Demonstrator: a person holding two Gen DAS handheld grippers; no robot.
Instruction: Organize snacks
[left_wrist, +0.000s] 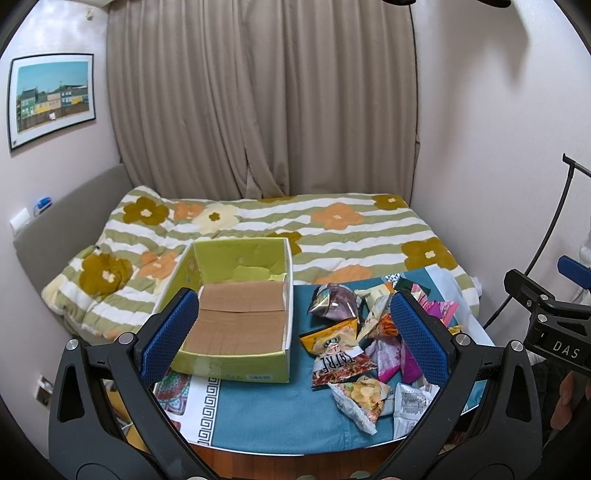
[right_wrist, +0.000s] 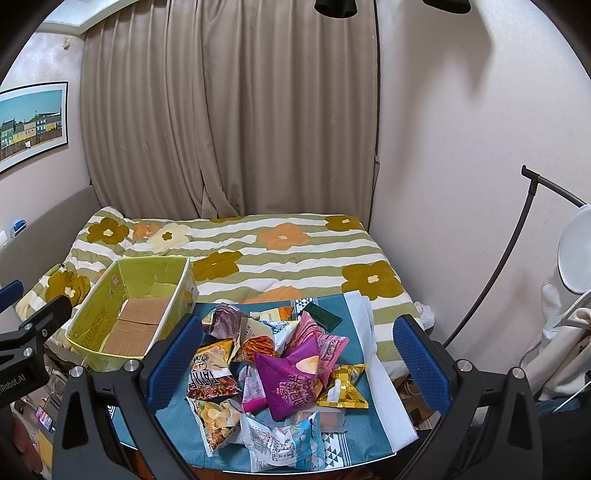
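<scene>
Both grippers' jaws spread wide, empty — snack pile (right_wrist: 280, 373) below right gripper (right_wrist: 295, 354), box (left_wrist: 236, 314) below left gripper (left_wrist: 295, 332).

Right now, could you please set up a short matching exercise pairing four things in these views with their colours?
Things:
1. box
2. tablecloth
3. big chip bag
4. gripper pads

Colours:
A. dark blue
B. yellow-green
C. magenta
D. teal

Pairs: 1-B, 2-D, 3-C, 4-A
</scene>
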